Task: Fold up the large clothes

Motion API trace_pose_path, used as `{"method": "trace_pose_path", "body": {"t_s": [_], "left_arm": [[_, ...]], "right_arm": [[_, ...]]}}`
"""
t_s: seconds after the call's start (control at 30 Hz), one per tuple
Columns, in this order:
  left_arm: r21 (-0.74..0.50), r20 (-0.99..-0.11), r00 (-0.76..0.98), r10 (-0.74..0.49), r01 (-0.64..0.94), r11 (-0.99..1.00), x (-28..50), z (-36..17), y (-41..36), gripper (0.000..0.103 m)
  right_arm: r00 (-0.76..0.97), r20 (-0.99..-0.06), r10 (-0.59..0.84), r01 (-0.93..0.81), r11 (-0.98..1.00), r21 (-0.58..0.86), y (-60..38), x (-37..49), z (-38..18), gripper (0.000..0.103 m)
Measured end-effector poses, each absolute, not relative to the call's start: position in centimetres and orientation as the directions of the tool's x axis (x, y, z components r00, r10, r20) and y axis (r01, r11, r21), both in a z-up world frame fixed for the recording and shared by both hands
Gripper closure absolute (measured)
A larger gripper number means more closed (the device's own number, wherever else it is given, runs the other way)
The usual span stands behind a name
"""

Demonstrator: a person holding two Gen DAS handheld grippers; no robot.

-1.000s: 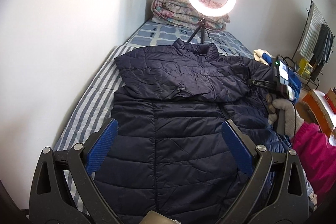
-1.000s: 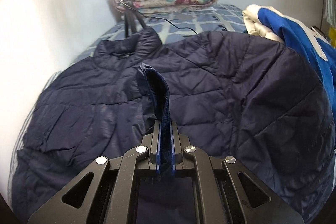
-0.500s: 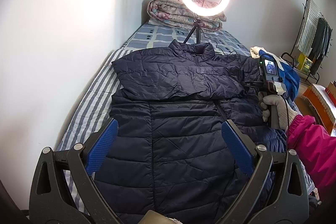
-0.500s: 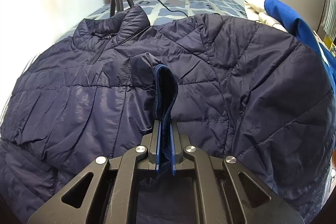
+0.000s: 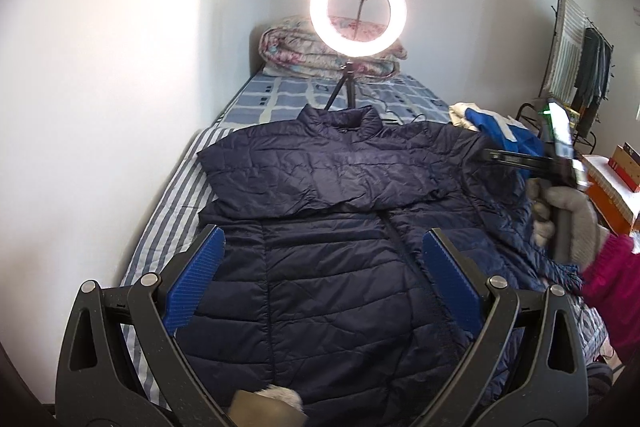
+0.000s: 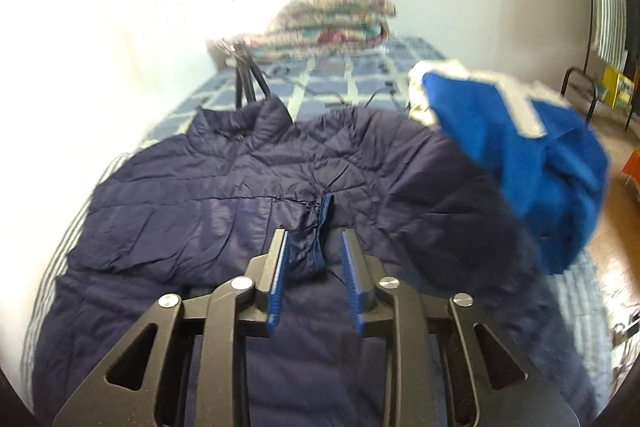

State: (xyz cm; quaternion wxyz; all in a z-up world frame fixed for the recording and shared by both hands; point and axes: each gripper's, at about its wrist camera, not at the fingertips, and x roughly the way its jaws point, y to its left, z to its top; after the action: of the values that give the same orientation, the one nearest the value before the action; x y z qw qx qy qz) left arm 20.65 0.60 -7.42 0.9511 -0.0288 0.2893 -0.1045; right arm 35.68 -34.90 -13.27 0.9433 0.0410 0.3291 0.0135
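A navy quilted jacket (image 5: 320, 247) lies front up on the bed, one sleeve folded across the chest. My left gripper (image 5: 320, 267) is open and empty above the jacket's lower body. My right gripper (image 6: 314, 247) has its jaws apart, with the sleeve cuff (image 6: 324, 223) lying loose between them over the jacket (image 6: 200, 227). In the left wrist view the right gripper (image 5: 486, 154) hovers at the jacket's right shoulder, held by a gloved hand (image 5: 568, 223).
A ring light on a tripod (image 5: 358, 11) stands at the bed's head before a folded floral quilt (image 5: 320, 55). A blue and white garment (image 6: 520, 147) lies right of the jacket. The wall (image 5: 120, 67) runs along the left. A clothes rack (image 5: 580, 67) stands far right.
My right gripper was shut on the sleeve cuff; now its jaws have opened and the cuff lies free on the jacket. The right gripper has pulled back. The left gripper stayed open, drawing back slightly.
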Motion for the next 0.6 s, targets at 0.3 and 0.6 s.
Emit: {"method": "trace_pose_path", "body": {"t_s": [0.3, 0.6], "left_arm": [[-0.101, -0.52, 0.8, -0.301, 0.292, 0.951, 18.7, -6.2, -4.3, 0.002], [-0.073, -0.57, 0.694, -0.439, 0.49, 0.869, 16.3, -7.2, -14.0, 0.002]], "right_arm": [[0.823, -0.568, -0.005, 0.059, 0.995, 0.077, -37.6, 23.1, -8.8, 0.052], [0.791, -0.595, -0.143, 0.229, 0.971, 0.071, -44.0, 11.7, -9.2, 0.037]]}}
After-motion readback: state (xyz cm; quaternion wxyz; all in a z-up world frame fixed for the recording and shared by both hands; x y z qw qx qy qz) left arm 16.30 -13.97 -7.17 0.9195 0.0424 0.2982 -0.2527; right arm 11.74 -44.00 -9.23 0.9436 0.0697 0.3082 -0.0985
